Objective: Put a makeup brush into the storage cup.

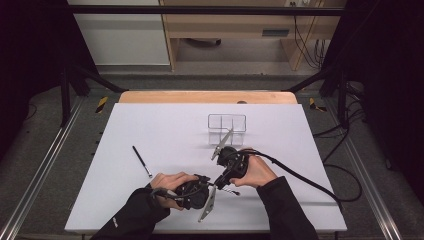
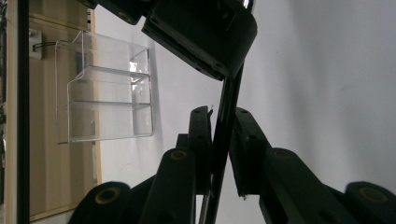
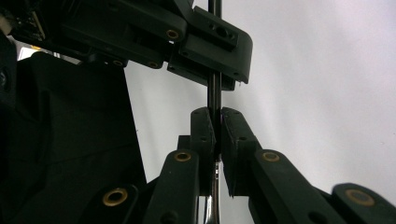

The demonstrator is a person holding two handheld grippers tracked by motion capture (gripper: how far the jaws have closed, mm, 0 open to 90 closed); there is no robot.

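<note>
A thin black pen (image 1: 228,190) with a silver tip is held just above the white table (image 1: 165,125), near its front middle. My left gripper (image 1: 212,186) comes in from the left and is shut on the pen. My right gripper (image 1: 220,183) reaches down from the right and is shut on the same pen. In the left gripper view the pen (image 2: 223,135) runs up between my jaws into the right gripper (image 2: 205,37). In the right gripper view my jaws (image 3: 215,126) pinch the pen (image 3: 214,93) below the left gripper (image 3: 210,51).
A second black pen (image 1: 141,161) lies on the table's left side. A clear plastic organiser (image 1: 227,126) with compartments stands at the back middle, also visible in the left gripper view (image 2: 105,88). A cable (image 1: 310,182) trails right from my right gripper.
</note>
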